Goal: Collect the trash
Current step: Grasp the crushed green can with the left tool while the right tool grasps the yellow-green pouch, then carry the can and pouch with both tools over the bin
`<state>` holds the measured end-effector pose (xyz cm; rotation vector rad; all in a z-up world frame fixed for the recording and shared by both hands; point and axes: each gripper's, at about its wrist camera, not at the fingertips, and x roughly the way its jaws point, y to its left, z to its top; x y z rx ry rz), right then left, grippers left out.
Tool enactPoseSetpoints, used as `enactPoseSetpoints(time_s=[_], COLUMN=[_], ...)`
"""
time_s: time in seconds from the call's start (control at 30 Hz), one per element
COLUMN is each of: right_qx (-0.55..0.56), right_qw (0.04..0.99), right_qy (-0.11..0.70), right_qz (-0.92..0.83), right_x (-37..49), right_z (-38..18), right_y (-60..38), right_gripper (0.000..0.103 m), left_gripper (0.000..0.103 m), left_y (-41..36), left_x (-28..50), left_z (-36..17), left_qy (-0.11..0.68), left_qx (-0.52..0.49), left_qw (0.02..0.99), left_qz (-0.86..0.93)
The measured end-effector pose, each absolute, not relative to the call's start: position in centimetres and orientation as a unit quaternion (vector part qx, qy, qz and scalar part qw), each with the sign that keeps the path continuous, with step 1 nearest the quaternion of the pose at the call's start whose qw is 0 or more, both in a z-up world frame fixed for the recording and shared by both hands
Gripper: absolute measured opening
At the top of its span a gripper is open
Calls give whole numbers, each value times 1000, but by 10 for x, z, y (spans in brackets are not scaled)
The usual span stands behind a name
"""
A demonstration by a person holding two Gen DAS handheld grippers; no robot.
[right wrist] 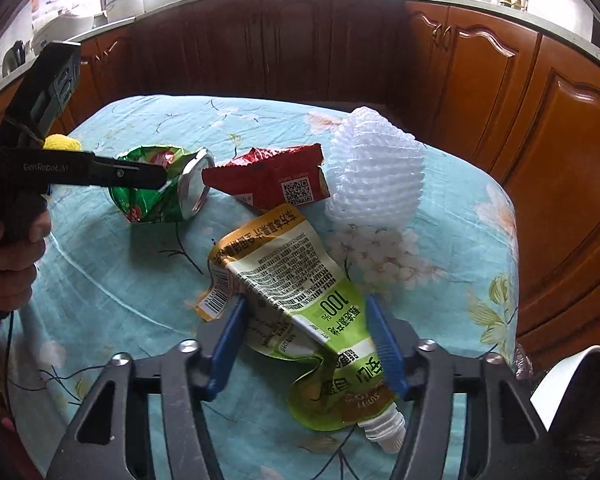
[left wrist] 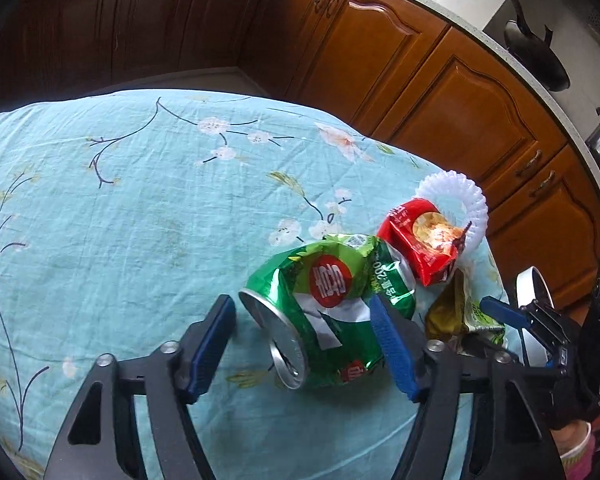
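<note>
On the tabletop (left wrist: 100,220), left gripper (left wrist: 304,344) jaws spread around the crushed can (left wrist: 320,312), right gripper (right wrist: 312,344) jaws spread around the floppy pouch (right wrist: 300,300): both light; pinch mid-body.

On the tablecloth (right wrist: 100,280), the crushed can (right wrist: 160,184) is placed left of the snack packet (right wrist: 268,180); the foam net (right wrist: 374,168) is set right of it, the spouted pouch (right wrist: 300,300) nearest.

One can (left wrist: 324,312), two wrappers (right wrist: 268,184), one net (right wrist: 374,168)
</note>
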<state>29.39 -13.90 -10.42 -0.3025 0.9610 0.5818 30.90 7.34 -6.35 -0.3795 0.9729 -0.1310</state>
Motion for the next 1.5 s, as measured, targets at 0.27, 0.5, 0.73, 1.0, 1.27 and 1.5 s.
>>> enactPoseSetpoints(time_s=[0.27, 0.5, 0.73, 1.0, 1.27, 1.5], right_qx=[-71, 28, 96, 136, 162, 176], right_qw=[850, 858, 867, 883, 893, 899], right_qy=[456, 447, 429, 403, 389, 376], right_qz=[252, 252, 234, 198, 158, 139], right_x=[274, 239, 212, 181, 164, 155], right_z=[-89, -73, -62, -45, -38, -35], right_y=[-167, -201, -234, -276, -320, -343], right_gripper=[8, 3, 3, 3, 3, 3], left_gripper=[41, 41, 41, 40, 38, 37], left_y=[48, 30, 14, -25, -68, -96], left_x=[292, 253, 225, 215, 215, 217], left_z=[-57, -44, -31, -21, -14, -8], left_qy=[450, 434, 420, 417, 414, 411], left_qx=[-151, -147, -145, -125, -99, -83], left_qw=[875, 880, 883, 880, 877, 875], left_qz=[-98, -129, -153, -191, -223, -244])
